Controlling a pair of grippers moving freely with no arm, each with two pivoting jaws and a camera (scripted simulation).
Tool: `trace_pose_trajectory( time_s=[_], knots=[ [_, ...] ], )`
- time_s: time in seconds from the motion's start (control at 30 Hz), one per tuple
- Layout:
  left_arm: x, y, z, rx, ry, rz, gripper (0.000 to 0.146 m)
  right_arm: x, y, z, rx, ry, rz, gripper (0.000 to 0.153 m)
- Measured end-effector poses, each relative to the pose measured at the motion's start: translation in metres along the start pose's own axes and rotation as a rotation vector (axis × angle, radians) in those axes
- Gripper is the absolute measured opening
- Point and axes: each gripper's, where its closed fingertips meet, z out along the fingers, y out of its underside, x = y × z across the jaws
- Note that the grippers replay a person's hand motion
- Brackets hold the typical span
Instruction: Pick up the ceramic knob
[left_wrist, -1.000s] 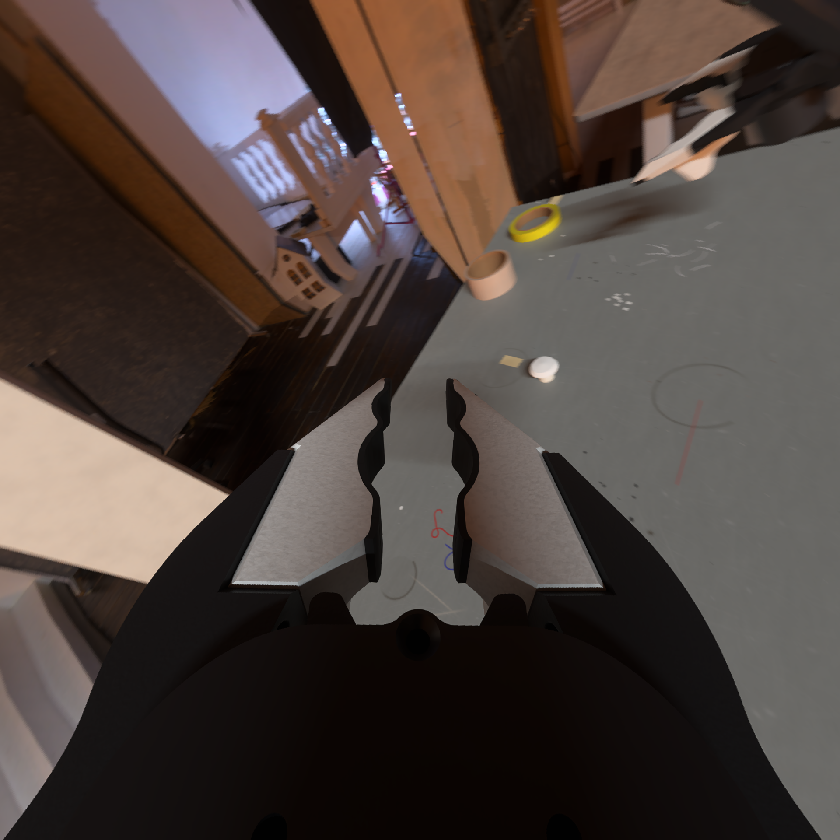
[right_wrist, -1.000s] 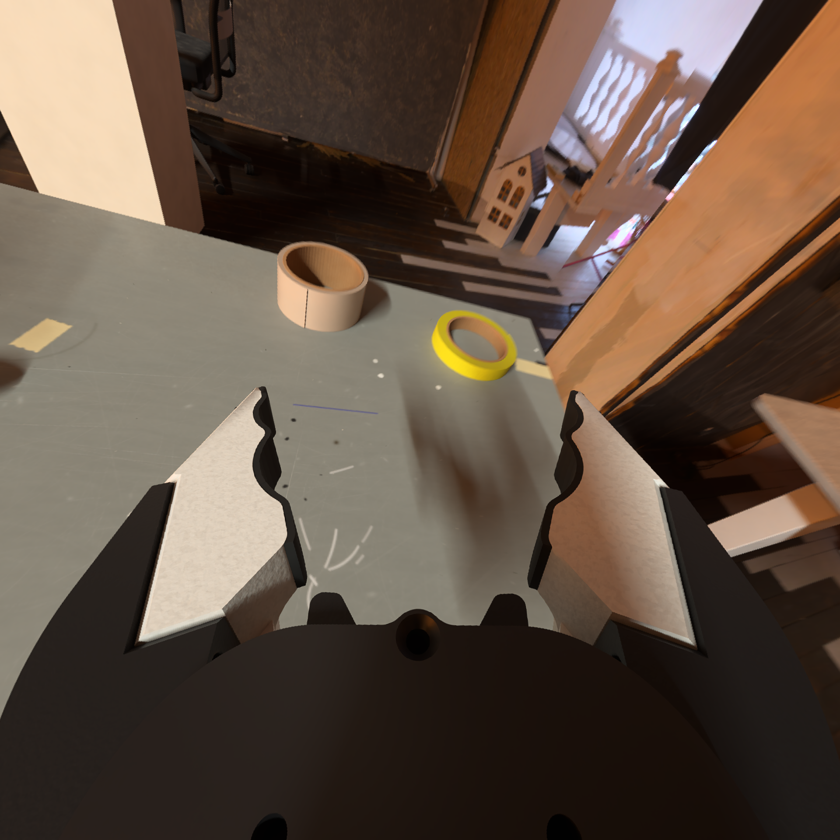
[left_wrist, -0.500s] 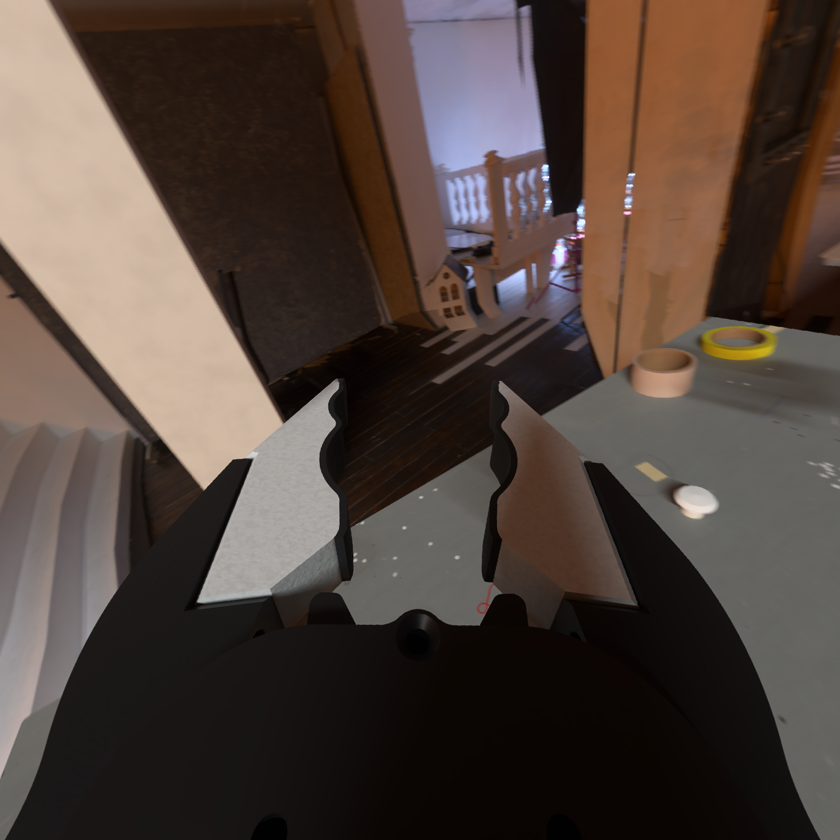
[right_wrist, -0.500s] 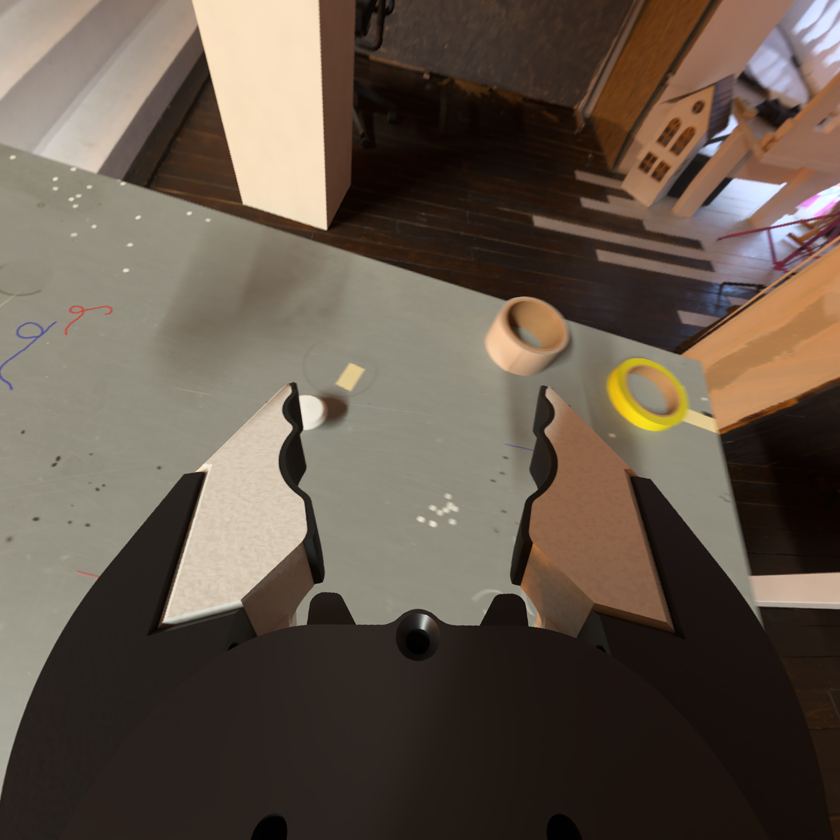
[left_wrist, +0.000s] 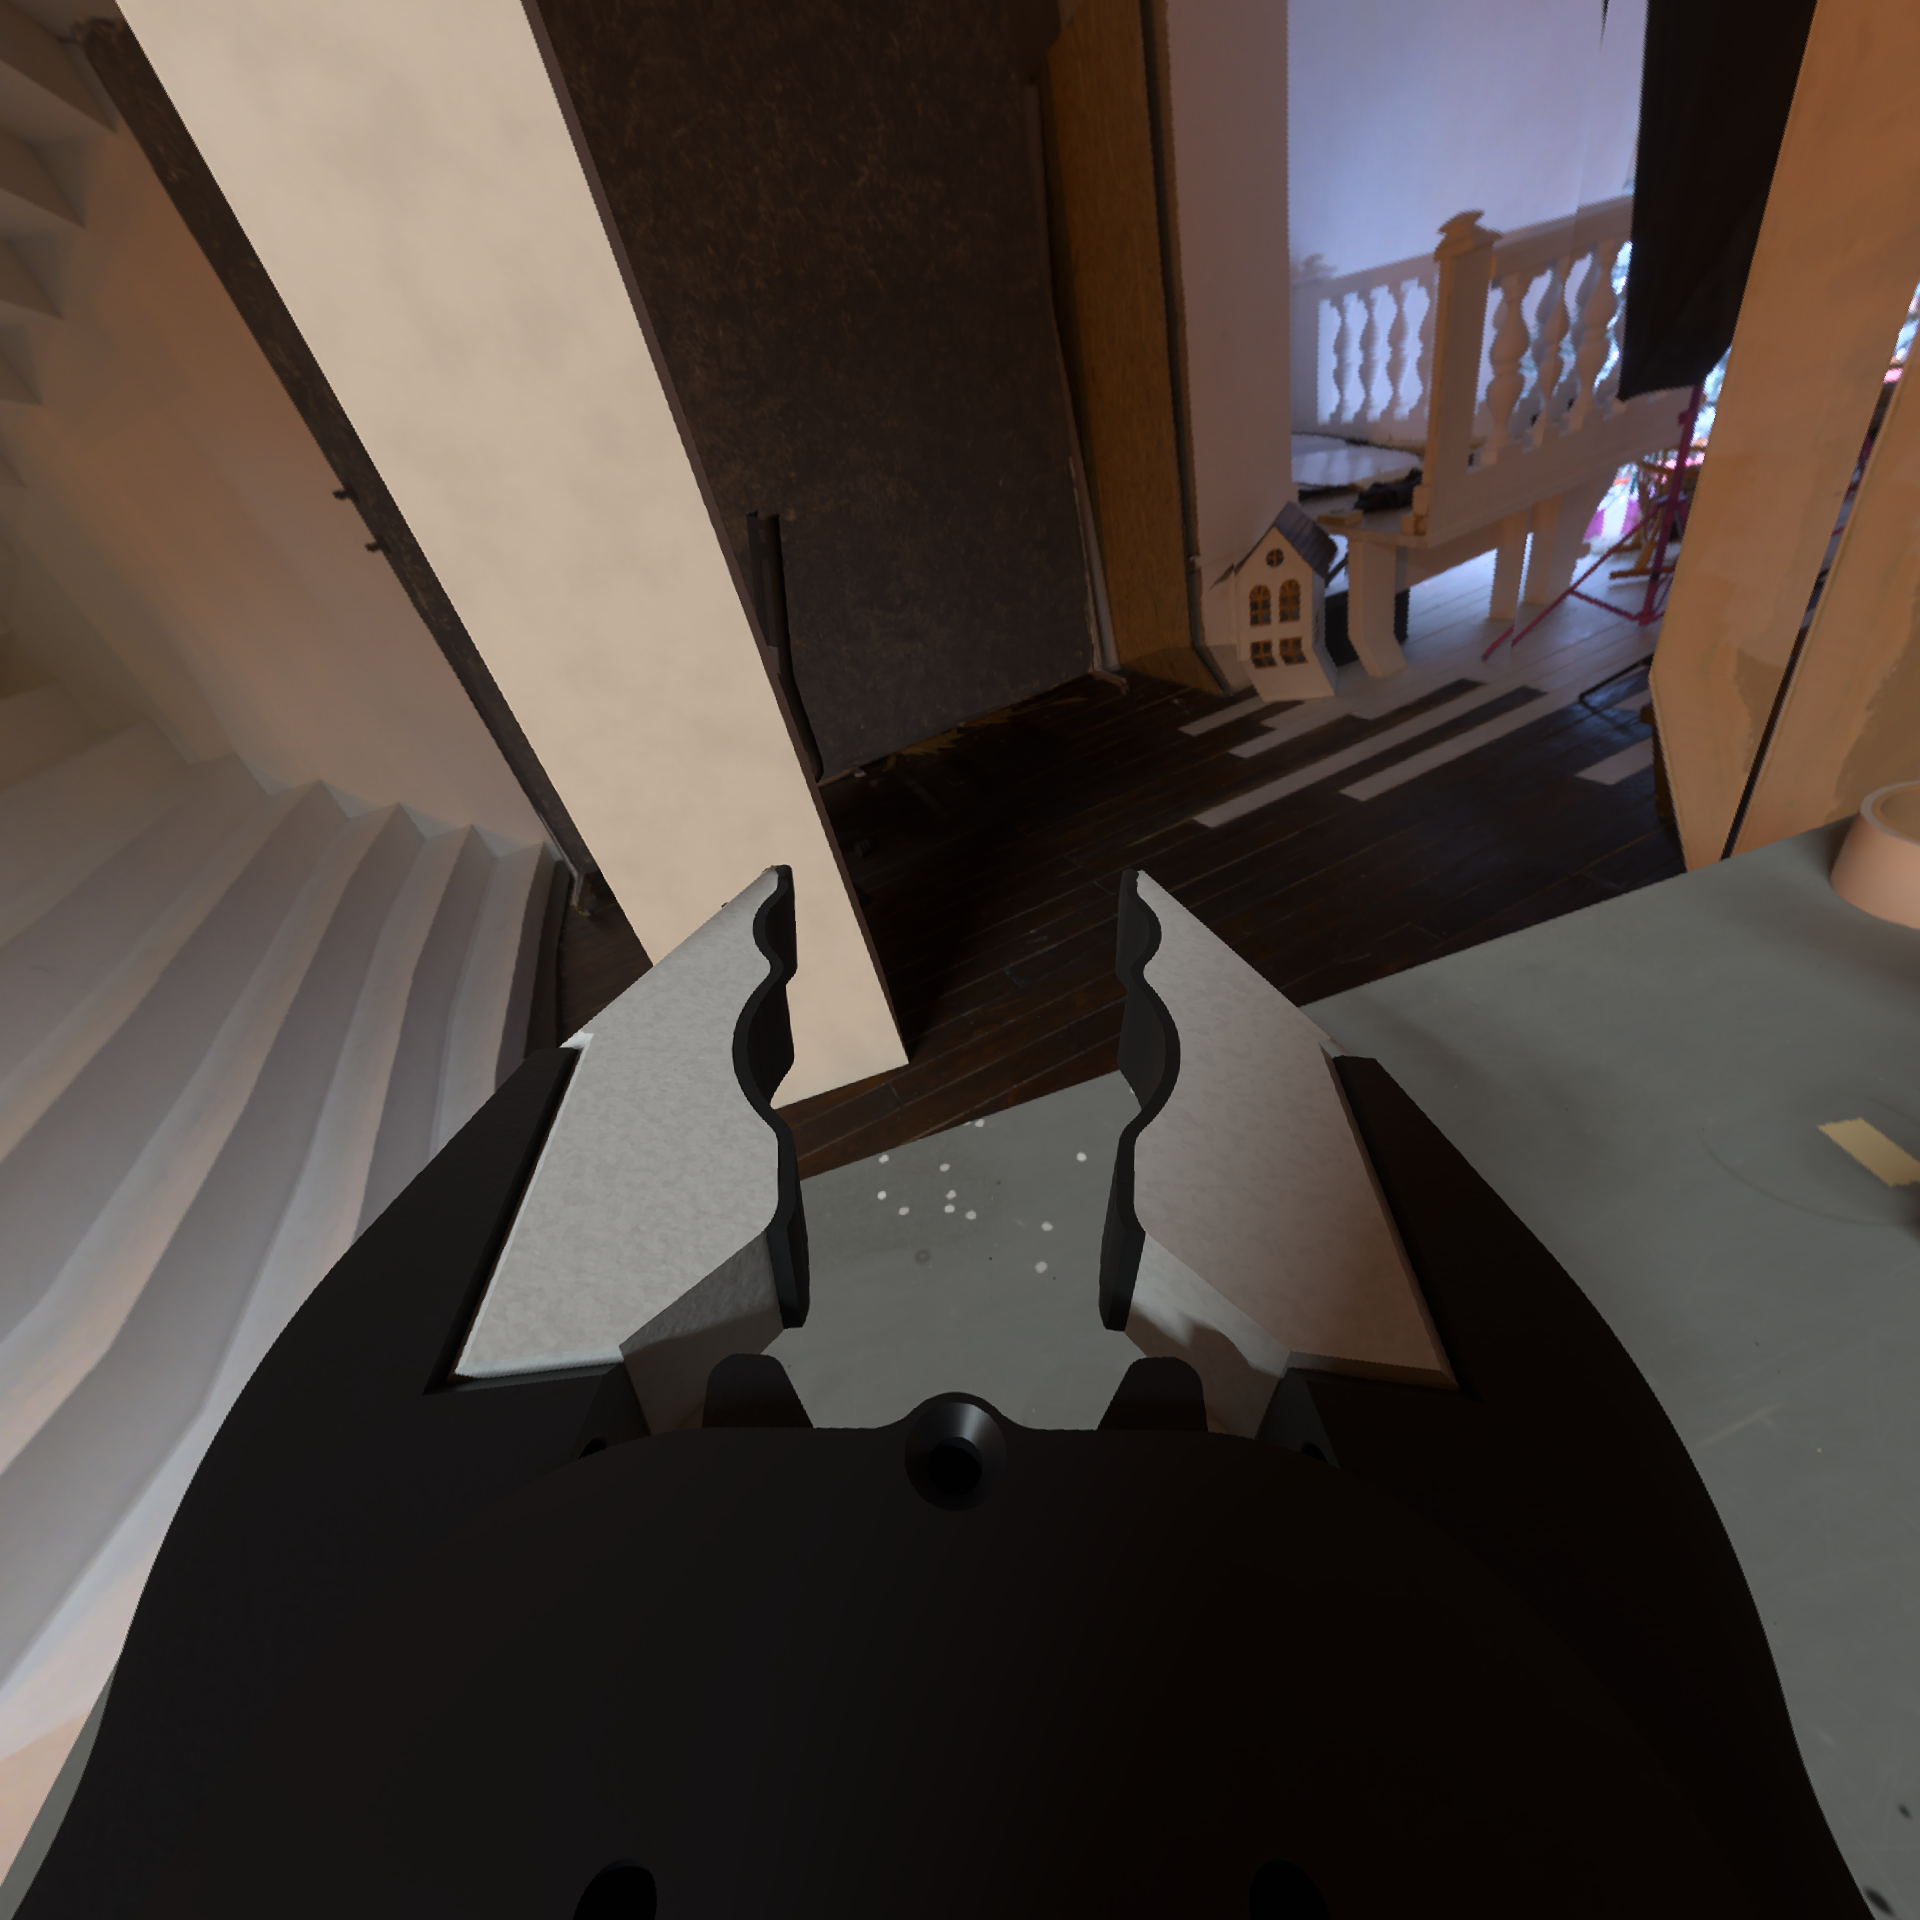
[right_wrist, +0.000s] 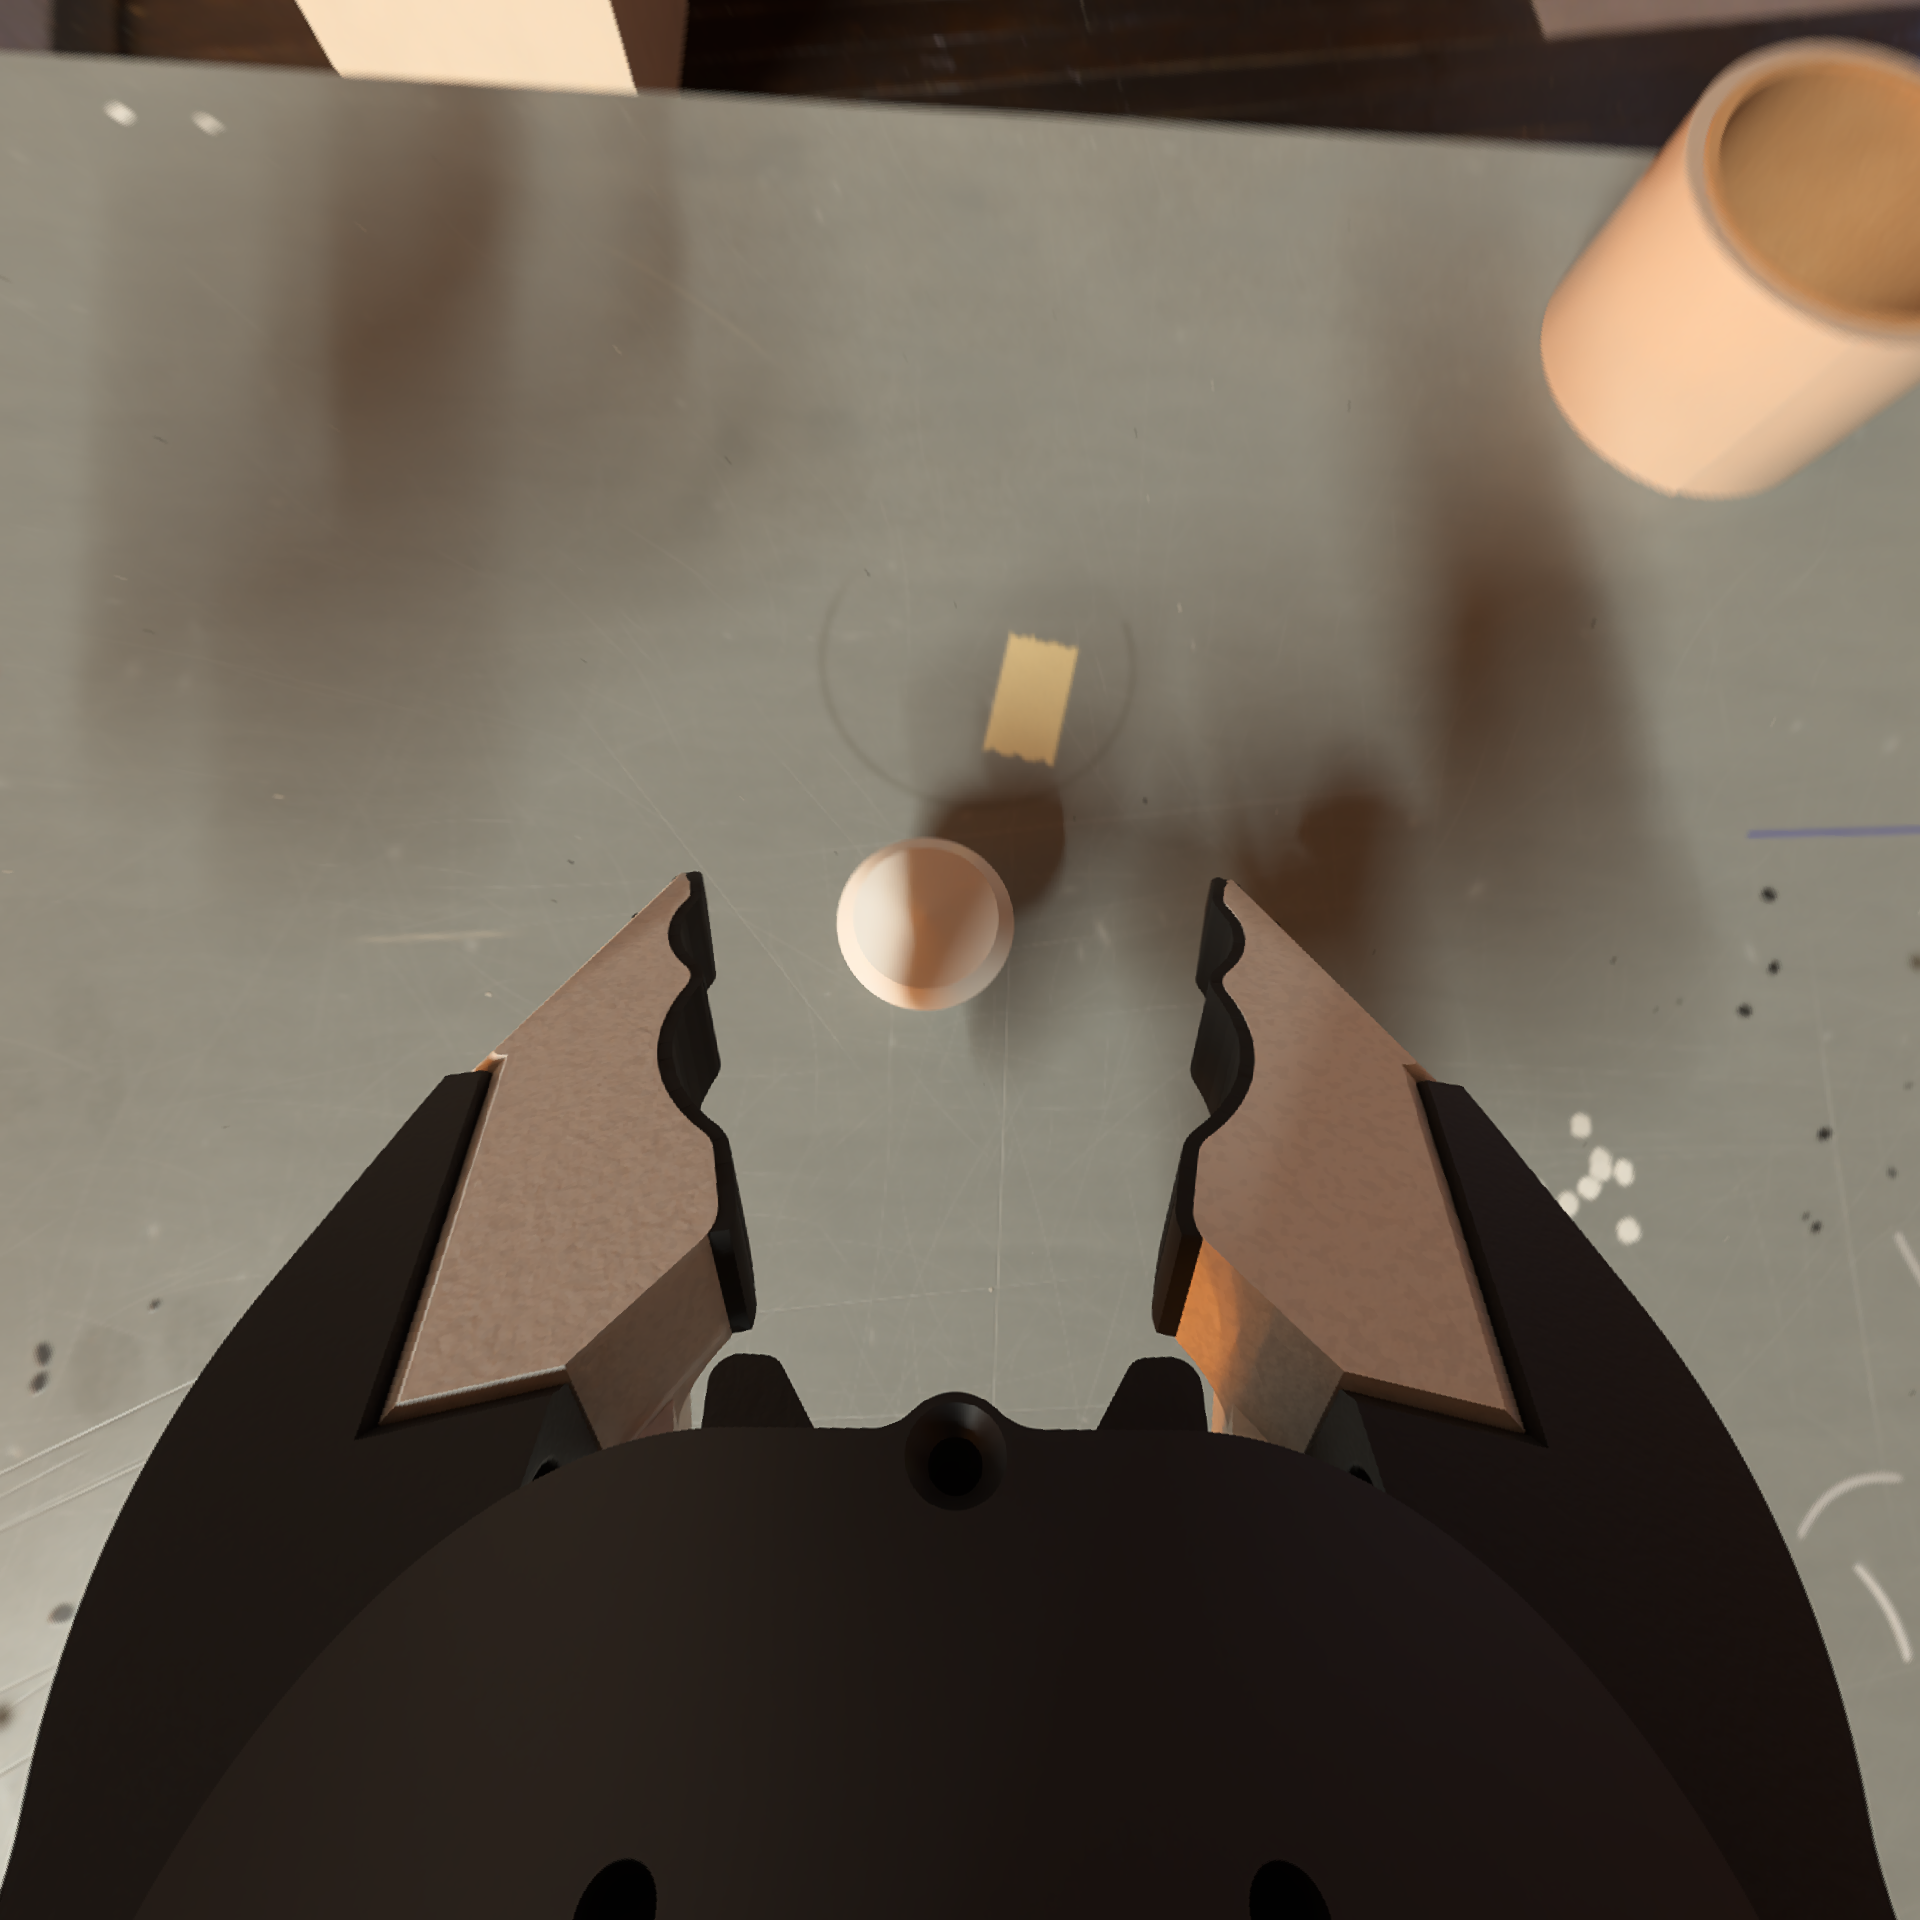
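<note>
The white ceramic knob (right_wrist: 924, 923) sits on the grey table (right_wrist: 416, 520), seen from above in the right wrist view. My right gripper (right_wrist: 956, 894) is open and empty above it; the knob lies between the two fingertips, slightly nearer the left finger (right_wrist: 623, 1039), touching neither. My left gripper (left_wrist: 951, 899) is open and empty, over the table's left far corner (left_wrist: 935, 1226), pointing out at the floor. The knob is out of the left wrist view.
A tan tape roll (right_wrist: 1745, 281) stands at the far right, also at the left wrist view's right edge (left_wrist: 1881, 862). A strip of masking tape (right_wrist: 1029, 698) lies just beyond the knob. The table's far edge (right_wrist: 935, 88) is close ahead.
My right gripper has moved left and down over the knob, now centred between its fingers. My left gripper has swung left, away from the knob, and opened wider.
</note>
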Motion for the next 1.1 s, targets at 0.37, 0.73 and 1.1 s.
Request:
trace_pose_trajectory(
  time_s=[0.37, 0.73, 1.1],
  knots=[
    [0.011, 0.005, 0.004, -0.020, 0.025, 0.014, 0.060, 0.002, 0.023, 0.022, -0.145, 0.045, 0.014, 0.065],
    [0.016, 0.008, 0.004, -0.030, 0.071, -0.001, 0.057, -0.007, 0.031, 0.033, -0.210, 0.006, -0.016, 0.043],
    [0.018, 0.014, 0.006, -0.053, 0.084, 0.015, 0.055, -0.005, 0.009, -0.007, -0.138, -0.109, -0.106, 0.043]
  ],
)
